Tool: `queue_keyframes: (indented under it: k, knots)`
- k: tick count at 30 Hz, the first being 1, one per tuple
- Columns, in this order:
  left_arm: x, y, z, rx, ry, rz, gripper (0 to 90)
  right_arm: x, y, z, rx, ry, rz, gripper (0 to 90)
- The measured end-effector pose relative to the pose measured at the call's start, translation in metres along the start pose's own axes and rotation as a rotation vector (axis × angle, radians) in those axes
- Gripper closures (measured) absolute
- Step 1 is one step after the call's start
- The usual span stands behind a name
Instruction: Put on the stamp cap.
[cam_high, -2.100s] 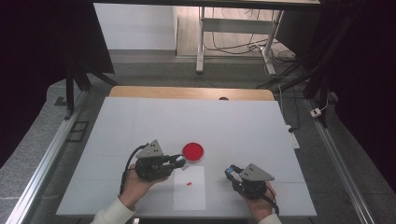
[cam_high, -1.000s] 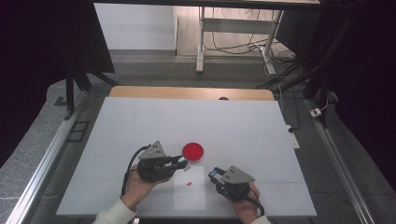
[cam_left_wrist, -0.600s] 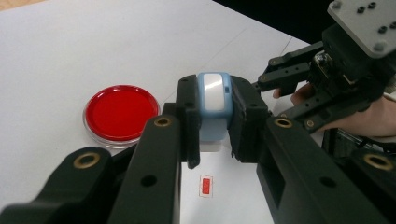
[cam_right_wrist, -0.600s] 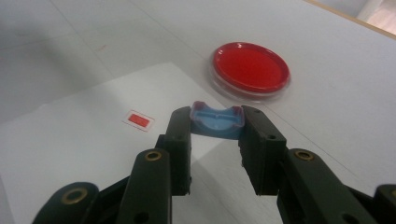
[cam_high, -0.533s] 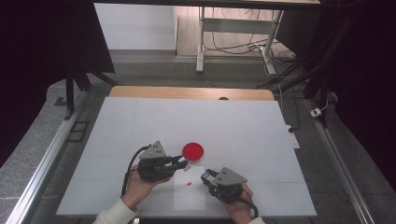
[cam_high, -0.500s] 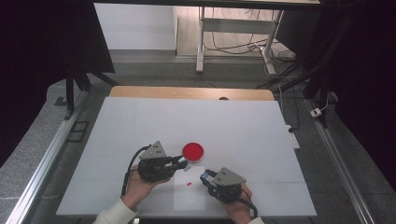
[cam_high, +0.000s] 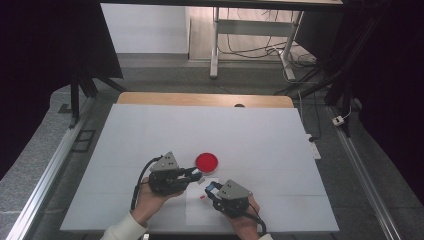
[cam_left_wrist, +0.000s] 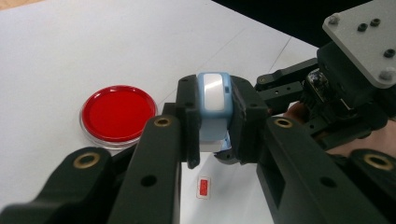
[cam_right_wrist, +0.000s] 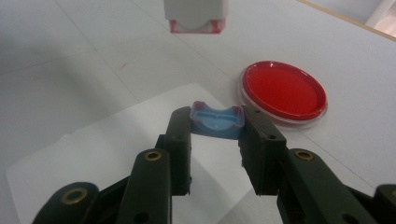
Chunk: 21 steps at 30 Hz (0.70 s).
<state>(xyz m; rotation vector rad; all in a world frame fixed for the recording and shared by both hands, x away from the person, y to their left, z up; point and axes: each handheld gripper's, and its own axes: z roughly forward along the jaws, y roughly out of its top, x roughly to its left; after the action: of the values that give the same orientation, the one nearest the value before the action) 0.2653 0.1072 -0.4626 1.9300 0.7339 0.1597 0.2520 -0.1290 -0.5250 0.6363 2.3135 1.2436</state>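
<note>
**Blue stamp and cap held above the white sheet**

Blue-and-white plastic stamp body (cam_left_wrist: 213, 112) sits clenched in the left gripper (cam_left_wrist: 213, 122). The right gripper (cam_right_wrist: 215, 126) clasps a small blue cap (cam_right_wrist: 217, 121). A round red ink pad (cam_high: 206, 161) lies just beside them; a white paper sheet (cam_high: 200, 212) bearing a red mark (cam_high: 202, 197) lies below.

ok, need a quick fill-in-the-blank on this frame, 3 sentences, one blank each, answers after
1. The left gripper is shut on a pale blue and white stamp body, while the right gripper holds its small blue ____.
2. The round ink pad on the table is ____ in colour.
3. The small red stamped mark lies on a sheet of white ____.

Missing words: cap; red; paper
</note>
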Motion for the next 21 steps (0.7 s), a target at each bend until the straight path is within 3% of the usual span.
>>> queue_keyframes:
  k: [21]
  knots:
    - [-0.007, -0.003, 0.012, 0.023, 0.007, 0.010, 75.4, 0.011, 0.005, 0.007, -0.027, -0.015, 0.001, 64.4]
